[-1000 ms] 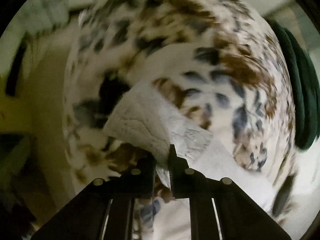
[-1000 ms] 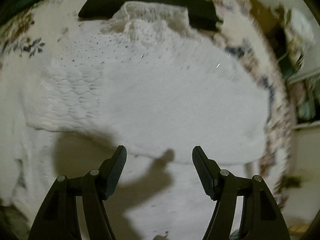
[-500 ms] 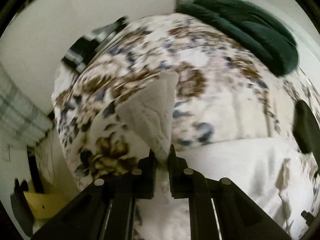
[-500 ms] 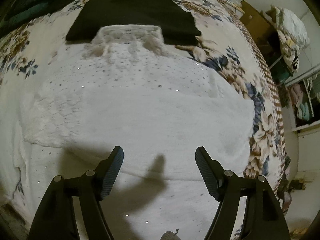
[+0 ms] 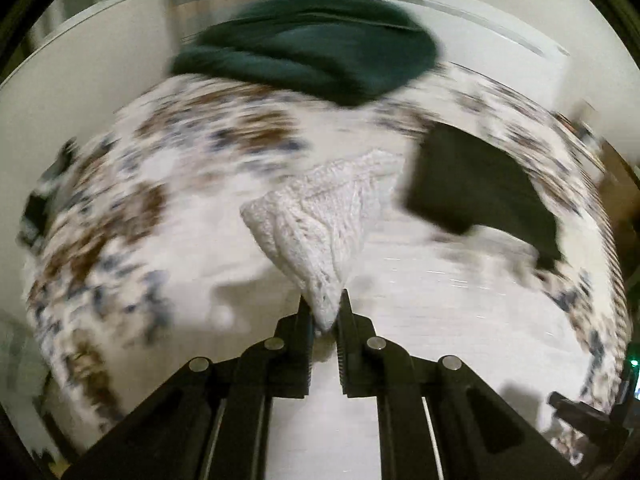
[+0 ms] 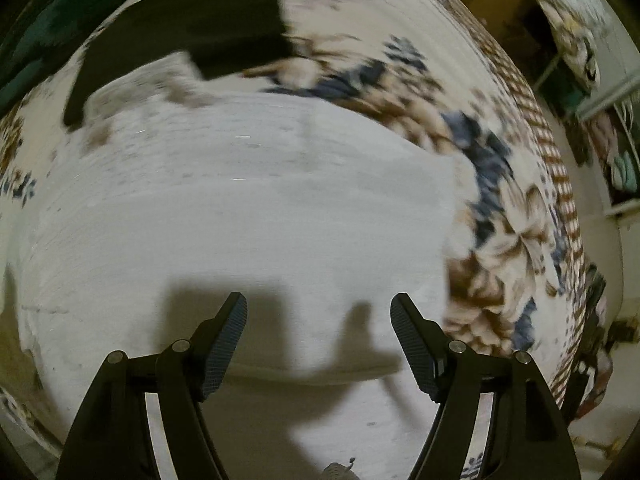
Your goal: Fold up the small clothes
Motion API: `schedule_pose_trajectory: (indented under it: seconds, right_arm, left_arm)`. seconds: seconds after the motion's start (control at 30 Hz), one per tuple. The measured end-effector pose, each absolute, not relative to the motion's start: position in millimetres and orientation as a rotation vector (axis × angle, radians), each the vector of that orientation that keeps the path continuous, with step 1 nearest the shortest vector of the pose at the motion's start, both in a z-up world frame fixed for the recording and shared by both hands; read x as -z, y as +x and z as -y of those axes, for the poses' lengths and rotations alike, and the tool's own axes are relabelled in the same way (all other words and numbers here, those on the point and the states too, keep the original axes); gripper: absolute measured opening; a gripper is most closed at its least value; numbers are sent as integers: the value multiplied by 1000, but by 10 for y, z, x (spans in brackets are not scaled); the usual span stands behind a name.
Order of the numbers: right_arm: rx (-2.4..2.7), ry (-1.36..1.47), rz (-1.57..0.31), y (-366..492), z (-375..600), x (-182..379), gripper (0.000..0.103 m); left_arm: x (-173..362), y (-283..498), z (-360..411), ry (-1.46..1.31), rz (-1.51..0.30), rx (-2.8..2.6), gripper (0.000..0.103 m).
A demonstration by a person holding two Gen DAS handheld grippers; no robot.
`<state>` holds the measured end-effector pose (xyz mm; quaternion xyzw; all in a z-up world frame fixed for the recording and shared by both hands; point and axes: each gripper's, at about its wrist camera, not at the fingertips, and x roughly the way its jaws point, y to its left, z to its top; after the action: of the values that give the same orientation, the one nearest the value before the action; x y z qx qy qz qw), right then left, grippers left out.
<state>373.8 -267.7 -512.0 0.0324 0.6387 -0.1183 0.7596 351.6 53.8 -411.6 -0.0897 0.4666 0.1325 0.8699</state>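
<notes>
The left tool (image 5: 325, 308) pinches a corner of the white knitted garment (image 5: 320, 216) and holds it lifted above the floral bedspread (image 5: 120, 208). The right tool (image 6: 319, 320) stands wide with nothing between its fingers, over the white garment's flat body (image 6: 240, 220) spread on the bed. A black cloth (image 6: 180, 28) lies just beyond the garment, a dark green one (image 5: 312, 52) farther off.
</notes>
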Motion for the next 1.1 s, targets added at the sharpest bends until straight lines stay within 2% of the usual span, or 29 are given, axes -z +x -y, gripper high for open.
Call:
schedule_pose_trajectory:
  seconds: [0.33, 0.57, 0.6, 0.67, 0.7, 0.73, 0.97, 1.1]
  right_arm:
    - [372, 172, -1443, 3586, 3831, 5199, 76]
    - [367, 293, -1423, 3564, 4276, 5097, 76]
    - [359, 308, -1418, 3577, 4301, 5081, 76]
    - [334, 348, -1404, 3611, 4328, 5035, 76]
    - [315, 373, -1394, 3645, 4325, 5006, 76]
    - [298, 392, -1387, 3679, 4310, 4986, 76]
    - [98, 539, -1364, 4100, 3936, 4940, 76]
    - [45, 552, -1390, 4408, 3600, 5107, 76]
  left_arm:
    - [4322, 4057, 1282, -63, -1039, 61, 8]
    - [4713, 4111, 1623, 19, -1185, 52, 15]
    - [4729, 4116, 1584, 19, -1188, 33, 20]
    - [4736, 4120, 1458, 7, -1183, -4, 45]
    - [4737, 4123, 1400, 6, -1187, -25, 80]
    - [4721, 4127, 1297, -5, -1190, -50, 92]
    - [4552, 3879, 461, -46, -1146, -284, 92]
    - [4557, 3629, -63, -47, -1154, -435, 92]
